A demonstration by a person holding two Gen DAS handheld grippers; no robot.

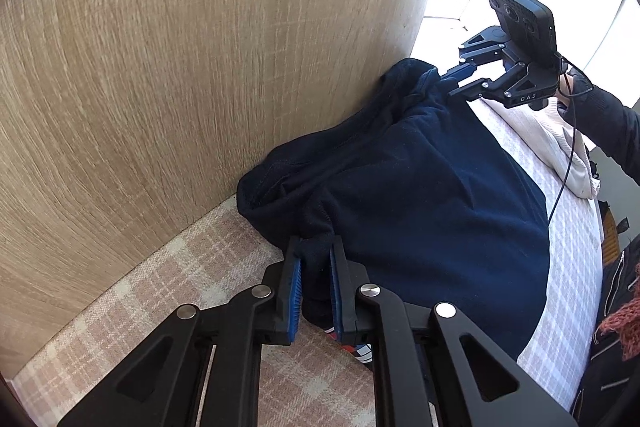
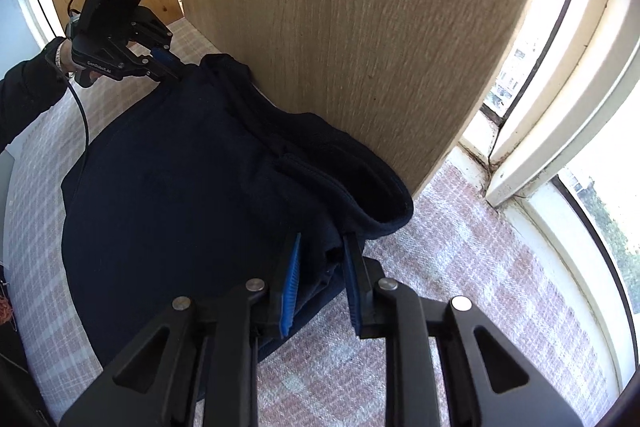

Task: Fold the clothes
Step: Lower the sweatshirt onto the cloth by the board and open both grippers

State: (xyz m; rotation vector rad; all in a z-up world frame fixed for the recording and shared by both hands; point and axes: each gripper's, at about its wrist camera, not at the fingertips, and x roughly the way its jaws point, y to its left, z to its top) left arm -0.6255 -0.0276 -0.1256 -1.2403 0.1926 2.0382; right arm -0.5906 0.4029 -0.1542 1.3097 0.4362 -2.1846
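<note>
Left gripper: low in its own wrist view, pointing down at the bed; its blue pads stand narrow, clamped on a bunched corner of the garment.
Garment: a dark navy sweatshirt lying spread on the bed, its far edge crumpled up against the wooden panel.
Wooden panel: a light oak-grain board standing upright along the far side of the bed, touching the sweatshirt's rumpled edge.
Bed cover: a pink and white checked sheet beneath the sweatshirt, bare beside both grippers.
Patterned cloth: a small red, white and blue scrap showing under the sweatshirt, just beside the left gripper's right finger.
Right gripper: at the opposite corner of the sweatshirt; its jaws stand narrow with a fold of navy cloth pinched between the blue pads.
White cloth: a pale knitted item lying near the right hand.
Window frame: cream, weathered, to the right of the panel.
</note>
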